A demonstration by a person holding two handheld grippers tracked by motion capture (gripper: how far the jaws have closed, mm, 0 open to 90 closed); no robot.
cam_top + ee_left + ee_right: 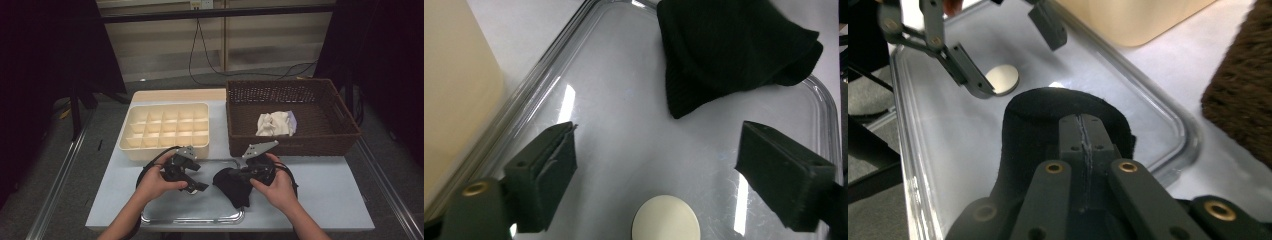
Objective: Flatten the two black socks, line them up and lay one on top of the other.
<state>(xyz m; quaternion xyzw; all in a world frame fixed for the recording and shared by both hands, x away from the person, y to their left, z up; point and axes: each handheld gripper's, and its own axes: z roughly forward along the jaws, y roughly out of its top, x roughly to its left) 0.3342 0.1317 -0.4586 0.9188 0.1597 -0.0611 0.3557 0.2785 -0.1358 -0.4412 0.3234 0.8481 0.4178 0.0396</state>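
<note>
Grey tabletop [320, 195] carries a clear tray [165, 217] at six o'clock, a cream divider box [165, 127] at eleven and a brown wicker basket [290, 117] at one holding a pale cloth [274, 124]. Over the tray, the right gripper [1083, 132] has its jaws pressed together on a black sock [234, 186], which hangs at the tray's three o'clock side. At nine o'clock from it, the left gripper [659, 172] stands wide apart, holding nothing, above a small white disc [666, 220].
</note>
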